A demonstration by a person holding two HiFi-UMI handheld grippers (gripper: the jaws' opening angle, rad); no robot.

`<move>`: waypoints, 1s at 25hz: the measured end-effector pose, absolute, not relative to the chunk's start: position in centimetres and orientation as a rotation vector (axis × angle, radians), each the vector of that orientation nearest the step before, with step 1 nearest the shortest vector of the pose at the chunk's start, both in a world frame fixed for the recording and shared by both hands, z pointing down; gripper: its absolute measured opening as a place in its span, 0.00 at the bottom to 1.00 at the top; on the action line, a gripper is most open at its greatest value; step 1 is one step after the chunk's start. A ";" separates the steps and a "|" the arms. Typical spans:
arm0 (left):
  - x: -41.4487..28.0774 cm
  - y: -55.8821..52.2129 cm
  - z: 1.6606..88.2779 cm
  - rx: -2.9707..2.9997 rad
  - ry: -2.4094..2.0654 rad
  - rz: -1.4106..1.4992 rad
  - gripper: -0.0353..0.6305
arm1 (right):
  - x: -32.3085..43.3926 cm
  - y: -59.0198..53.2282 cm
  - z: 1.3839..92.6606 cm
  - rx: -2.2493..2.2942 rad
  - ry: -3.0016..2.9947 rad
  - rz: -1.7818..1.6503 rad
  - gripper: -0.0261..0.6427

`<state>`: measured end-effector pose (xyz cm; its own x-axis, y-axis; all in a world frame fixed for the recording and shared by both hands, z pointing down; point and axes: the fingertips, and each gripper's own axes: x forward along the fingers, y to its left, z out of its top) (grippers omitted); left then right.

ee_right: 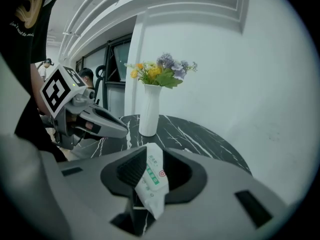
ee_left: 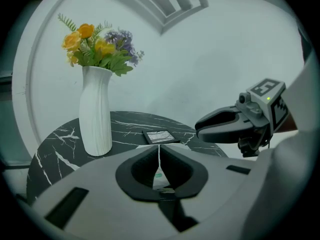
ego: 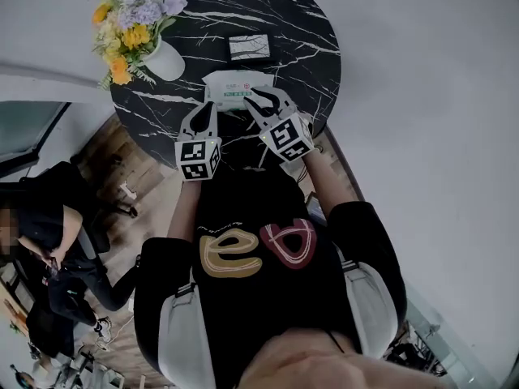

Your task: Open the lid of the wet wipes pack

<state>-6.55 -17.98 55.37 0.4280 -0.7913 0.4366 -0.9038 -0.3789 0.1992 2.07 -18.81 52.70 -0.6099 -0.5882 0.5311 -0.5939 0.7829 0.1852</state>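
Head view has the wet wipes pack [ego: 238, 89] lying flat by the near edge of the worktop [ego: 292, 23]. Only the right tool [ego: 268, 98] view shows its jaws spread with the pack between them. The left tool [ee_left: 159, 151] is clenched on nothing, a sliver of pack behind it.

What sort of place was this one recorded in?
Likely an office or studio lounge corner: a round black white-veined marble-look table with a white vase of yellow and purple flowers, wood flooring, and another person in dark clothes nearby.
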 end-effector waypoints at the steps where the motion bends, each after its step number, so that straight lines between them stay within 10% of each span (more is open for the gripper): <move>1: -6.5 -18.2 55.8 2.266 -1.447 0.394 0.08 | 1.9 -19.0 53.0 0.845 -2.381 0.007 0.21; 25: -6.1 -21.0 62.5 2.048 -1.452 0.497 0.08 | -0.9 -20.3 61.4 0.289 -2.158 -0.167 0.36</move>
